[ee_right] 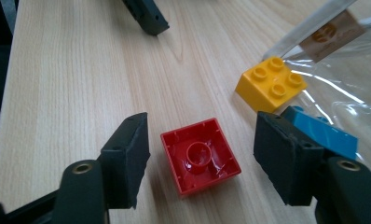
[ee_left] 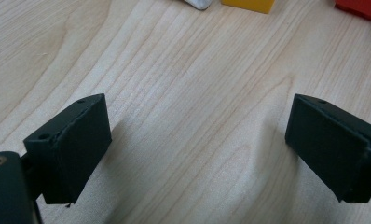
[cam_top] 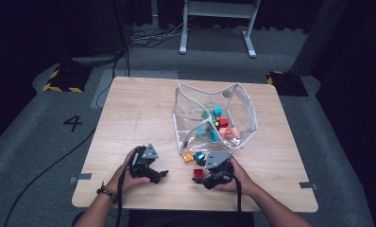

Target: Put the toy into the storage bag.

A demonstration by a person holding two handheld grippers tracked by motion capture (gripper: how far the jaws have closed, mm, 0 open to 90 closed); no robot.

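— While the person's hands rest at the near edge of the wooden table (cam_top: pixel 129 109), how do the two tools stand?

— The left gripper (cam_top: pixel 163 173) lies low over bare wood, held in the left hand (cam_top: pixel 124 176), its jaws spread wide with nothing between them; its own view shows only grain between the two black pads (ee_left: pixel 74 147). The right gripper (cam_top: pixel 199 176), in the right hand (cam_top: pixel 235 178), has its jaws parted on either side of a red brick (ee_right: pixel 200 155). That brick lies upside down on the table, hollow side up. Neither pad presses on it, and a strip of wood shows on each side, so it is released, not gripped.

— And just past the red brick?

— A yellow brick (ee_right: pixel 270 84) sits studs up, a little beyond and toward the bag. A blue brick (ee_right: pixel 328 133) lies just beside the right gripper's far pad, partly hidden by it. In the high view both sit close together at the bag's near corner.

— Farther out?

— A clear plastic bag (cam_top: pixel 245 106) with a white rim stands open on the middle of the table, slumped a little. Inside lie more coloured bricks (cam_top: pixel 218 124), teal, red and orange among them, heaped toward the bottom. Beyond the table's far edge is grey floor, with the white legs of a stand (cam_top: pixel 247 42) at the back and a cable (cam_top: pixel 54 165) trailing off to the left.
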